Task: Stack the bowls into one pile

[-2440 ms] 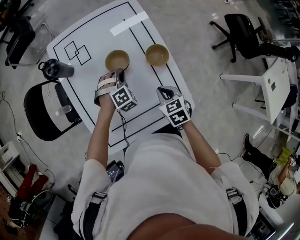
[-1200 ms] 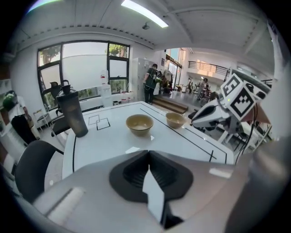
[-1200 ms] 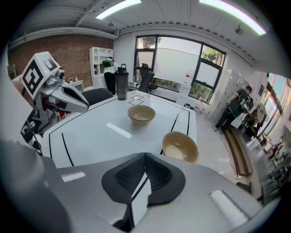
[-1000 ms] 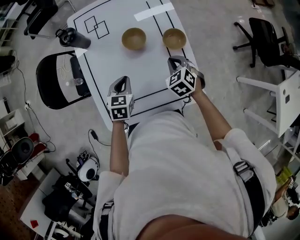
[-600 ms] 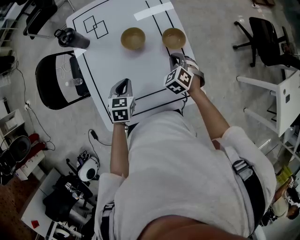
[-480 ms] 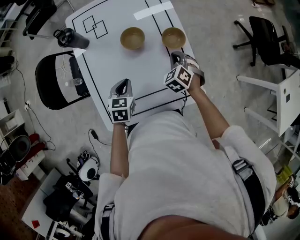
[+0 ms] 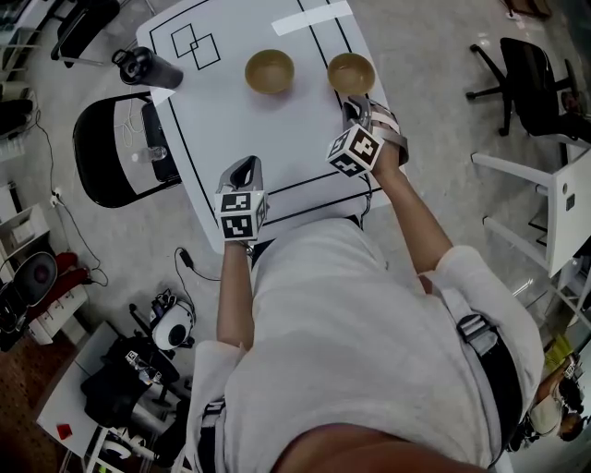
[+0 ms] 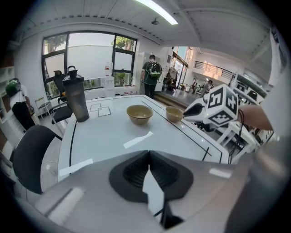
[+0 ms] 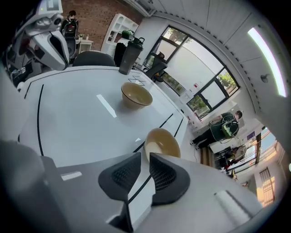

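Two tan bowls stand apart on the white table (image 7: 222,120): the left bowl (image 7: 270,70) and the right bowl (image 7: 351,73). My right gripper (image 7: 355,104) hovers just short of the right bowl (image 9: 162,142), which sits right beyond its jaws. In the right gripper view my right gripper (image 9: 145,157) is open by a narrow gap, with nothing in it. The left bowl (image 9: 136,95) lies farther off. Near the table's front edge, well short of both bowls (image 8: 139,113), my left gripper (image 7: 245,164) is shut and empty (image 8: 148,154).
A dark shaker bottle (image 7: 148,66) stands at the table's far left corner, beside a black chair (image 7: 115,152). White tape strips (image 7: 311,17) and black lines mark the table. An office chair (image 7: 536,69) and a white stand are on the right.
My right gripper has moved forward to just short of the right bowl. My left gripper has stayed near the front edge. The bowls have not moved.
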